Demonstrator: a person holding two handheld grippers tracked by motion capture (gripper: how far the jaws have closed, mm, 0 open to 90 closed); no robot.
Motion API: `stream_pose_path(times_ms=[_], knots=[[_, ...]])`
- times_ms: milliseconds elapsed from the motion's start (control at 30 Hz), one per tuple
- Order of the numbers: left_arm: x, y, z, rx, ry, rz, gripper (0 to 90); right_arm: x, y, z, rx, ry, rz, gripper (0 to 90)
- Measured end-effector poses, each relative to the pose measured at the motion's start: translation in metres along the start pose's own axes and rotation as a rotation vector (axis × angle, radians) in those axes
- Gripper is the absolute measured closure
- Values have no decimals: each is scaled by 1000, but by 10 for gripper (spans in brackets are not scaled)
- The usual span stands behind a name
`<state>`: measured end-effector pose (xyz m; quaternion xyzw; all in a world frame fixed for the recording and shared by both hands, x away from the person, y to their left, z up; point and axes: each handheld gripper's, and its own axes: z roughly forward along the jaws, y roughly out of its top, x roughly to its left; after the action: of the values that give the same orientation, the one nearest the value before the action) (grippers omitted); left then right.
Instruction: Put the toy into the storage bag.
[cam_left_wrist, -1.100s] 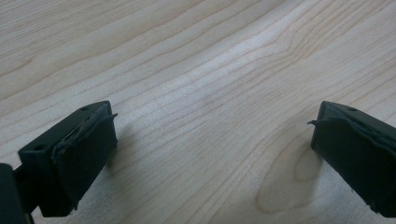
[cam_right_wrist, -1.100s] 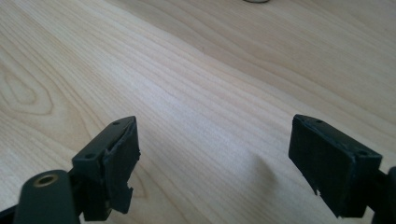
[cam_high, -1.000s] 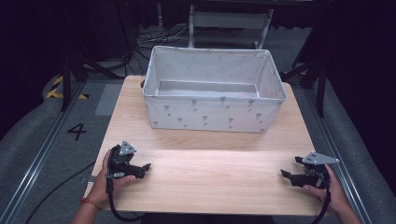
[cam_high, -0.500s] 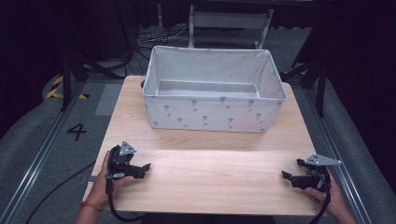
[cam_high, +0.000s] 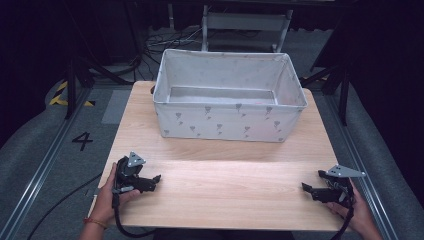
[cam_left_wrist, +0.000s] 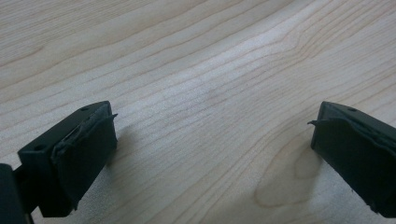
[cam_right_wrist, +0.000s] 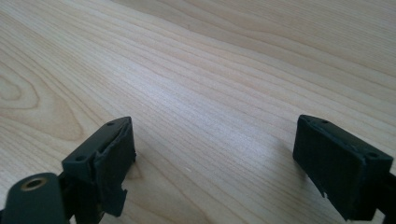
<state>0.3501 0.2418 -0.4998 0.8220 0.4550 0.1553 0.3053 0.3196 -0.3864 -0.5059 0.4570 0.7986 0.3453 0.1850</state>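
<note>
My left gripper rests low over the near left part of the wooden table, held by a hand, its jaws pointing right. In the left gripper view the left gripper is open, with bare wood between the wide-set jaws. My right gripper sits near the table's front right corner, jaws pointing left. The right gripper view shows the right gripper open too, nothing between the jaws. A white fabric bin with small grey motifs stands at the back of the table; its inside looks empty.
Dark floor with cables, stands and rails surrounds the table. A grey frame stands behind the bin. A "4" is marked on the floor to the left.
The right gripper has shifted slightly toward the front right. The left gripper and the bin have stayed put.
</note>
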Motion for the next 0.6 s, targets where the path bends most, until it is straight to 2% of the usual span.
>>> stream_pose_path(times_ms=[600], knots=[[-1, 0, 0, -3, 10, -18, 1, 0, 0, 0, 0, 0, 0, 131]])
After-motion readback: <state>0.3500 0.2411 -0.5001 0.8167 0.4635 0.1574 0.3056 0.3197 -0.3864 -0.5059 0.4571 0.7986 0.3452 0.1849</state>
